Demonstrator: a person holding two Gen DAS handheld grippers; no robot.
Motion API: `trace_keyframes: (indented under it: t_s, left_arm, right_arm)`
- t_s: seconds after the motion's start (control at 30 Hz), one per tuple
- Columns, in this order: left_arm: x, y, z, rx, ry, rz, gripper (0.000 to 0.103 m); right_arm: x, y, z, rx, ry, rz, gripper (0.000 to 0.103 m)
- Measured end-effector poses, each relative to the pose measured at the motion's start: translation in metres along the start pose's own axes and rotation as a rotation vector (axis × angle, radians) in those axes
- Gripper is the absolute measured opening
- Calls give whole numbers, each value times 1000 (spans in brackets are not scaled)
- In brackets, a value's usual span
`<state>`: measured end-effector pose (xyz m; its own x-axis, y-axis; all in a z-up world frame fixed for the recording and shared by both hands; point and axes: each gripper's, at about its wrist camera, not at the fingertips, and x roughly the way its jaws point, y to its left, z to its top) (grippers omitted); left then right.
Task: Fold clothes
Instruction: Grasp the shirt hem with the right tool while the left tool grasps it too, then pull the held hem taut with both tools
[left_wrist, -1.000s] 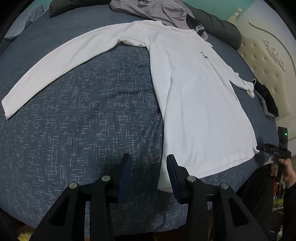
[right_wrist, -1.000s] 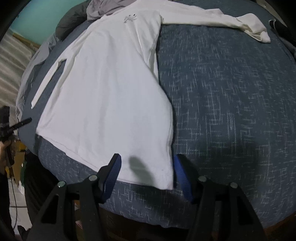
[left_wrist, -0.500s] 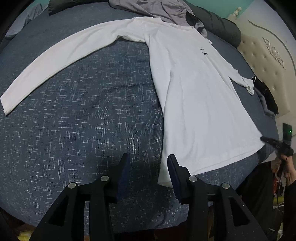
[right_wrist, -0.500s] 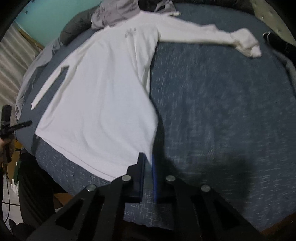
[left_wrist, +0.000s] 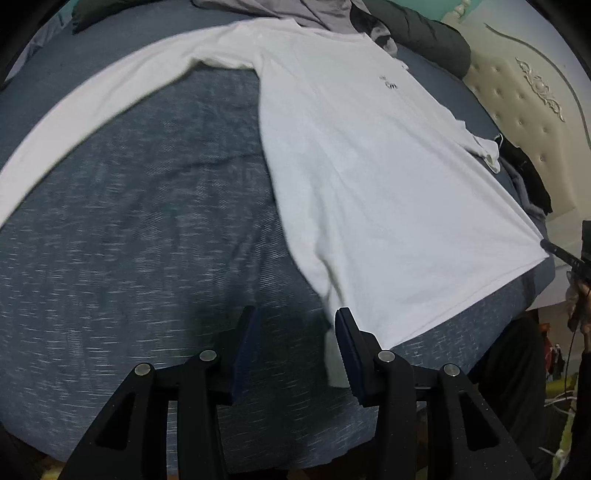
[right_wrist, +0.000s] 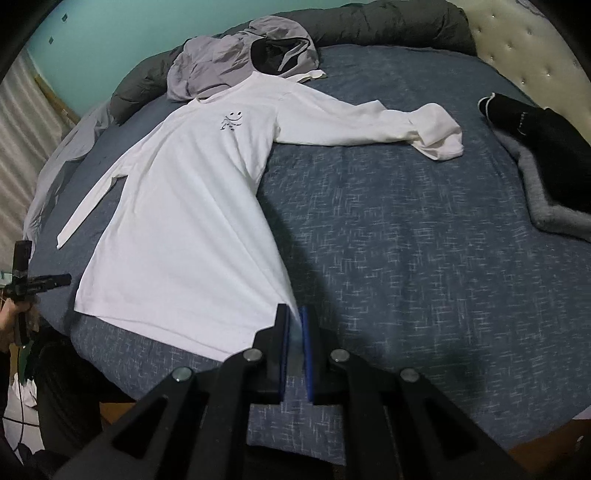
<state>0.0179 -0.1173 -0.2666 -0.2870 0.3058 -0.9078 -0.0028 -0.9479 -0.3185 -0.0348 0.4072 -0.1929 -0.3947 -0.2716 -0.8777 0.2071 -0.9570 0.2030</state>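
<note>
One white long-sleeved shirt lies flat, front up, on the blue bedspread, its long axis running from the hem at the near edge of the bed to the collar at the far side. The right gripper is clenched on the shirt's right hem corner, with a little white cloth showing between its two blue pads. The left gripper has its jaws apart and grips nothing; the left hem corner lies just inside the right-hand finger, partly between the two fingers and slightly blurred. The next move likely turns on that corner: the left gripper probably needs to shift a little toward it before it closes, so both hem corners are held and the hem can be carried along the long axis toward the collar. Two sleeves spread outward, the right one bunched at the cuff. Other clothes counted: one grey garment by the collar, and one dark garment near the headboard.
</note>
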Motion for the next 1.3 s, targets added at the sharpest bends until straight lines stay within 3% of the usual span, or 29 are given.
trace_keyframes:
  t_s: [0.17,0.3,0.5,0.53,0.6,0.67,0.9,1.13,1.3]
  left_arm:
    - [15,-3,4,-23,2,6,47]
    - [25,4,9,-102,-15,-39,47]
    - [42,-6,9,-77,-18,-38,44]
    - [43,-8,9,-75,-21,-42,41]
    - [43,-12,9,-63,-24,-43,9]
    - [33,-16,11,-39,-41,-37,3]
    - [-25,-21,12,28,-112,-33,3]
    - [-8,1,-2,-45,-27,-11,5]
    - [1,2,-12,-39,-15,-59,39]
  right_arm:
    - [-1,-7,4,13,-11,-28,6]
    - [2,-11,5,25,-6,-34,6]
    - [3,-15,6,39,-2,-18,6]
    - [3,-16,6,40,-1,-17,6]
    - [3,-15,5,38,-1,-16,6]
    - [2,-13,4,35,-3,-12,6]
    - [-2,-2,2,15,-11,3,6]
    - [18,0,-7,26,36,-2,6]
    - [23,-6,-16,46,39,14,6]
